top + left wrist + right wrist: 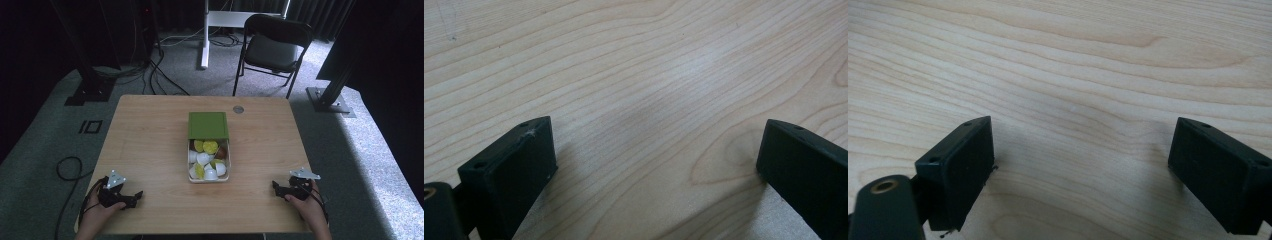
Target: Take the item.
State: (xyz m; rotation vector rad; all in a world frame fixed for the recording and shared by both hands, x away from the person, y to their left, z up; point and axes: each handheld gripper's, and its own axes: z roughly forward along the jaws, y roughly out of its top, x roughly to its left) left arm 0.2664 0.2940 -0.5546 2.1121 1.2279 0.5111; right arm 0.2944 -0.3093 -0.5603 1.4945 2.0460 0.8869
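A clear box (229, 161) sits at the middle of the wooden table (150, 145), holding several white, yellow-green and brown pieces. Its green lid (207, 124) lies slid back over the far end. My left gripper (136, 195) rests near the front left edge, held by a hand, pointing right. My right gripper (274, 186) rests near the front right edge, pointing left. In the left gripper view the left gripper (656, 150) stands open over bare wood. In the right gripper view the right gripper (1083, 150) is open too, nothing between its fingers.
A small grey disc (238, 109) is set into the table's far side. A black folding chair (274, 47) stands behind the table. Cables (67, 167) run over the floor at the left. Dark frame posts (334, 80) stand at both back corners.
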